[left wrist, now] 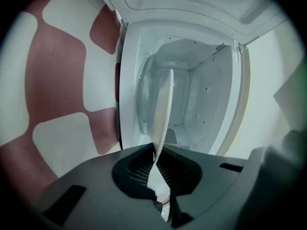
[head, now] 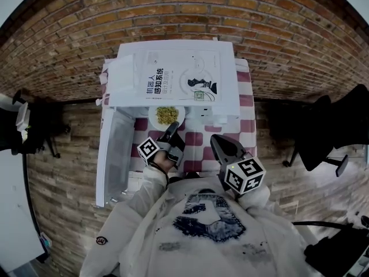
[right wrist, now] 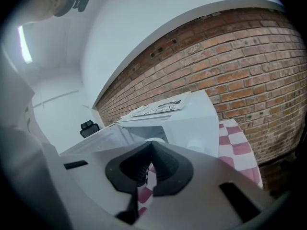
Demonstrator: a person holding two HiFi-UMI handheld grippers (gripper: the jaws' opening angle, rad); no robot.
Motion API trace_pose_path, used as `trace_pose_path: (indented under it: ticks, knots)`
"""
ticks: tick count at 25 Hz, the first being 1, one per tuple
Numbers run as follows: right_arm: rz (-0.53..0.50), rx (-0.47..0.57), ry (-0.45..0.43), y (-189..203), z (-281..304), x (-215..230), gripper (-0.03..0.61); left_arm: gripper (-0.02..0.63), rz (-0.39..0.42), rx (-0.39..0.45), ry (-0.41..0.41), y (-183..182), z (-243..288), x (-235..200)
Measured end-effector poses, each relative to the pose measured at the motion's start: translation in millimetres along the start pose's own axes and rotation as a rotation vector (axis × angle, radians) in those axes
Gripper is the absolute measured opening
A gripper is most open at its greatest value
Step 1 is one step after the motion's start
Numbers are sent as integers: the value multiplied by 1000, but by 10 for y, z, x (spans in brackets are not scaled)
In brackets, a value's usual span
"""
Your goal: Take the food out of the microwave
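Note:
A white plate [head: 166, 116] of yellowish-green food sits just in front of the white microwave [head: 173, 74], half out of its mouth. My left gripper [head: 172, 130] is shut on the plate's near rim. In the left gripper view the plate [left wrist: 163, 109] runs edge-on between the jaws [left wrist: 156, 150], with the empty microwave cavity [left wrist: 196, 95] behind it. My right gripper [head: 218, 143] hovers to the right of the plate, above the tablecloth. It is shut with nothing in it [right wrist: 152, 145], and it faces the microwave [right wrist: 187, 123].
The microwave door [head: 113, 154] hangs open on the left, toward me. A printed sheet [head: 179, 77] lies on the microwave's top. A red-and-white checked cloth [head: 245, 120] covers the small table. The brick wall [head: 184, 10] is behind, and black chairs [head: 323, 131] stand at either side.

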State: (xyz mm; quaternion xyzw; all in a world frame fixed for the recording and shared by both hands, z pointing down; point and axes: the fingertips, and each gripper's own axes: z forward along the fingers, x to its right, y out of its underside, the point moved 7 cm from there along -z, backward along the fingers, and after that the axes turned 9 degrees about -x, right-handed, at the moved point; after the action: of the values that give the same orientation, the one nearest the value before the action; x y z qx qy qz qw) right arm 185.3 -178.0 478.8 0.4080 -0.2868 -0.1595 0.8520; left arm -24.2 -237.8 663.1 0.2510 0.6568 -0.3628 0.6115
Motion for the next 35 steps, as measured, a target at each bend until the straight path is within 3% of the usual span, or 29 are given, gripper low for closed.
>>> trace_pose_path:
  ticks: [7, 20, 35]
  knots:
    - [-1, 3, -12, 90, 36, -262, 14, 19, 2, -28, 55, 164, -206, 273]
    - [2, 46, -4, 317, -131, -953, 14, 19, -3, -69, 76, 482, -871, 663]
    - [26, 87, 44, 976, -571, -1875, 14, 19, -9, -181, 76, 1121, -1925, 885]
